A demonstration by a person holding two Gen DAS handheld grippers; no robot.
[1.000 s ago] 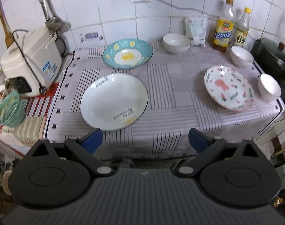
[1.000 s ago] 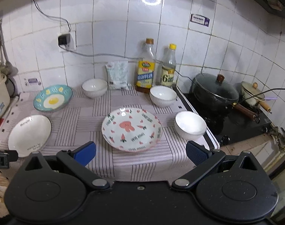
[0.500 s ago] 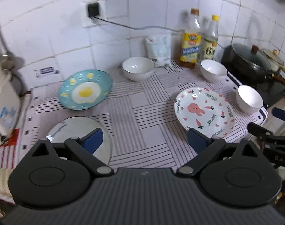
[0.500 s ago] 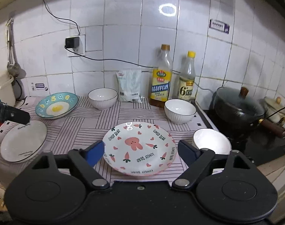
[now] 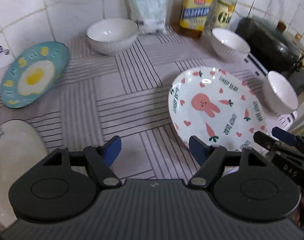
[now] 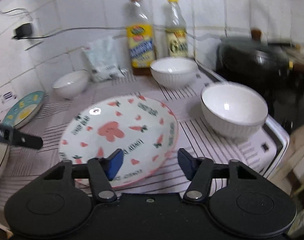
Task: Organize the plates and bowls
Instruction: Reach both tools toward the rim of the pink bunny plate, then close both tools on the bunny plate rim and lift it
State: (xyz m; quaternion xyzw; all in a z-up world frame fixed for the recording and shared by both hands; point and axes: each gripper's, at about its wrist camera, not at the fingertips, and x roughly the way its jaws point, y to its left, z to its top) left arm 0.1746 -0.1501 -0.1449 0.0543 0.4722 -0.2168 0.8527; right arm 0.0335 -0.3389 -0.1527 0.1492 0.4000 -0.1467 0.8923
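Both grippers hang over a striped tablecloth (image 5: 132, 92), jaws just narrowing, nothing yet gripped. The right gripper (image 6: 151, 162) straddles the near rim of the rabbit-print plate (image 6: 120, 132); the left gripper (image 5: 153, 149) hovers over bare cloth beside that plate. A fried-egg plate (image 5: 32, 76) lies far left, a plain white plate (image 5: 14, 156) near left, and three white bowls (image 6: 233, 110) sit behind and right.

White plate with pink rabbit and carrots (image 5: 213, 108), teal plate with fried-egg motif (image 5: 32, 75), grey striped cloth (image 5: 116, 96)
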